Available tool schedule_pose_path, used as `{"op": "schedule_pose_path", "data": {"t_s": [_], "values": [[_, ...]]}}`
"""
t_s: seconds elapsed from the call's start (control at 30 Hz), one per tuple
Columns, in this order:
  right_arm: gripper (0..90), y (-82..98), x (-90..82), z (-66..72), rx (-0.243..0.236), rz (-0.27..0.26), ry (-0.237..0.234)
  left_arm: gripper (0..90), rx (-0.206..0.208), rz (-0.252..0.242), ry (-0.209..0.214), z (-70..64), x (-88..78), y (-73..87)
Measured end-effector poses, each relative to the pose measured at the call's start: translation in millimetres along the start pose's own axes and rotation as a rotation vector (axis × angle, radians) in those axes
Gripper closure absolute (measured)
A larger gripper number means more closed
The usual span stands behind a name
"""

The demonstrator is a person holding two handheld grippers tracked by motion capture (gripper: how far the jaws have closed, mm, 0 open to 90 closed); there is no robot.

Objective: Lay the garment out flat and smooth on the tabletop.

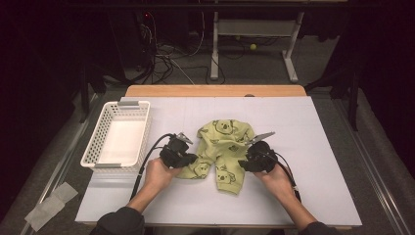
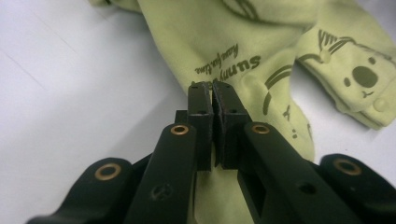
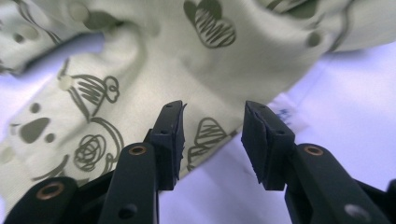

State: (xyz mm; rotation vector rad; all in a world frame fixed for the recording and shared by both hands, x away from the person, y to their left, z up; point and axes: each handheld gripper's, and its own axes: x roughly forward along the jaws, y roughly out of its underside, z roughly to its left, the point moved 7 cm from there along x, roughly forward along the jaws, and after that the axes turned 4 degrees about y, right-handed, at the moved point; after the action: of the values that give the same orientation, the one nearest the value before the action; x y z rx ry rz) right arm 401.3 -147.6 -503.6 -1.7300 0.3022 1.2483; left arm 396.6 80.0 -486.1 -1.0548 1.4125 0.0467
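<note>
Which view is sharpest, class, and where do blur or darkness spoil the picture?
High view: the lit table is sharp, the room behind dark. Left gripper view: lettering on the green garment reads crisply, near jaws soft. Right gripper view: the garment's far prints smear, with a bluish cast on the table.

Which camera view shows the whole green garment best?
The high view: the green garment lies complete there, between both tools. The left gripper view shows a printed part; the right gripper view shows a blurred close part.

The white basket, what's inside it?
The white basket looks empty in the high view: its pale bottom shows bare. The strip along the near wall is hidden by the rim. The green koala baby pants lie beside it on the white table, not in it.
</note>
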Motion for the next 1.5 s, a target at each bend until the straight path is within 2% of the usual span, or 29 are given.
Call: {"op": "schedule_pose_path", "data": {"t_s": [0.03,0.13,0.23,0.3,0.4,0.5,0.6,0.83,0.93,0.97,1.0,1.07,1.13,1.23,1.33,1.5], "values": [[59.3,0.7,3.4,1.9,0.004,0.014,-0.001,83.8,-0.001,-0.015,-0.006,1.9,-4.8,-1.8],[61.8,-0.6,6.2,3.7,-0.027,0.015,0.03,83.9,-0.023,-0.079,-0.03,9.8,-20.7,-7.5],[73.4,-0.7,5.8,4.1,-0.055,0.012,0.044,83.9,-0.031,-0.108,-0.069,16.4,-29.5,-9.0],[80.3,-0.8,5.7,5.5,-0.064,0.018,0.047,83.9,-0.032,-0.093,-0.091,20.6,-27.8,-7.2],[86.7,-1.9,6.4,4.7,-0.075,0.02,0.051,83.3,-0.049,-0.049,-0.08,24.4,-16.9,-2.3],[87.3,-1.9,6.6,3.9,-0.081,0.018,0.049,76.3,-0.038,-0.036,-0.066,19.6,-12.6,2.0],[87.3,-2.1,6.9,3.7,-0.076,0.019,0.042,70.7,-0.02,-0.035,-0.059,12.1,-16.4,6.3],[87.1,-1.8,6.8,4.3,-0.076,0.018,0.046,56.6,-0.014,-0.017,-0.04,-6.7,-27.6,25.2],[87.1,-1.8,6.9,4.3,-0.077,0.02,0.048,50.5,-0.032,-0.012,-0.008,-15.2,-25.4,35.8],[87.1,-1.8,6.9,4.3,-0.078,0.02,0.048,48.9,-0.031,0.005,0.001,-17.9,-22.2,39.8],[87.1,-1.9,6.9,4.3,-0.077,0.02,0.048,48.4,-0.02,0.026,-0.013,-19.5,-18.6,43.6],[87.1,-1.8,6.9,4.5,-0.079,0.019,0.05,48.5,-0.008,0.045,-0.039,-19.6,-11.9,47.3],[87.1,-1.7,7.0,5.1,-0.086,0.016,0.058,50.9,-0.018,0.046,-0.033,-18.2,-6.3,46.9],[87.1,-1.7,6.9,5.3,-0.091,0.018,0.06,64.9,-0.005,0.057,-0.042,-16.3,-0.5,45.4],[87.1,-1.7,7.0,4.9,-0.091,0.016,0.056,80.6,-0.016,0.04,-0.002,-16.1,-5.3,43.9],[87.1,-1.7,7.0,4.8,-0.091,0.017,0.057,82.0,0.014,0.015,0.021,-28.7,-16.0,41.5]]}}
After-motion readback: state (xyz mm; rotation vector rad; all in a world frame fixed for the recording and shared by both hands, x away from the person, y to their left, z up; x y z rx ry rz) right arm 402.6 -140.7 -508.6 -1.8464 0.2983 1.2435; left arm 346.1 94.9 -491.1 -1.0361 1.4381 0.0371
